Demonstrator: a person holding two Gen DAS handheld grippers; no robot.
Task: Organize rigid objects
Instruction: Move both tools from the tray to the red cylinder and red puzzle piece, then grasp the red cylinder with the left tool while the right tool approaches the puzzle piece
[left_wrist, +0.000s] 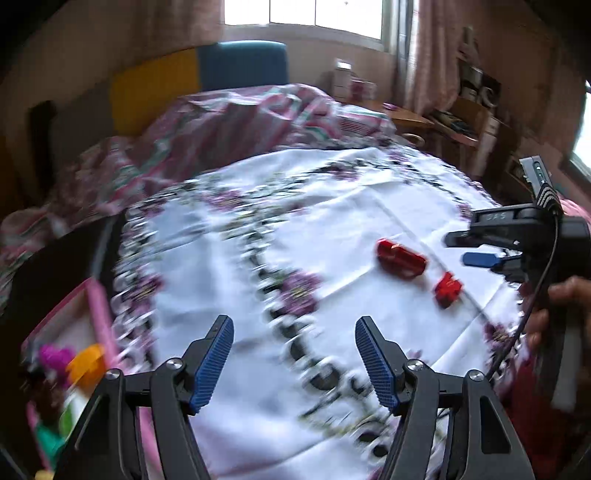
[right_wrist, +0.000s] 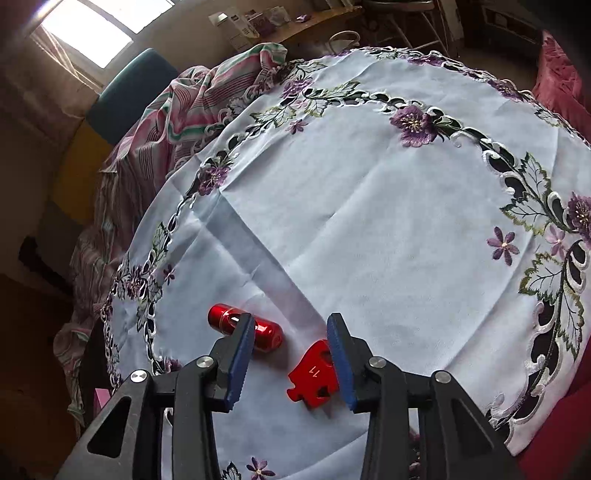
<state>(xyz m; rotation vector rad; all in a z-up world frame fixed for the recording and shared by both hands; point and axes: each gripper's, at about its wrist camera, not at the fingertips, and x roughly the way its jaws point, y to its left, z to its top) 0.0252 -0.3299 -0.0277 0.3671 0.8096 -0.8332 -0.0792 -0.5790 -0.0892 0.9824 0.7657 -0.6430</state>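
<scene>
Two red objects lie on the white embroidered cloth (right_wrist: 369, 221). One is a red metal cylinder (right_wrist: 266, 334) (left_wrist: 400, 258); the other is a flat red puzzle-shaped piece (right_wrist: 312, 376) (left_wrist: 447, 289) marked with a number. My right gripper (right_wrist: 291, 332) hovers just over them, open. The cylinder is partly hidden behind its left finger, and the flat piece lies beside its right pad (right_wrist: 338, 354) without being pinched. The left wrist view shows my left gripper (left_wrist: 293, 332) open and empty over the cloth's near side. There the right gripper (left_wrist: 458, 249) reaches in from the right, held by a hand (left_wrist: 561, 295).
A pink-rimmed box (left_wrist: 99, 306) with several colourful toys sits at the cloth's left edge, beside a dark panel (left_wrist: 55, 266). A striped pink blanket (left_wrist: 240, 110) is bunched behind the cloth. Shelves and a desk (left_wrist: 461, 122) stand at the back right.
</scene>
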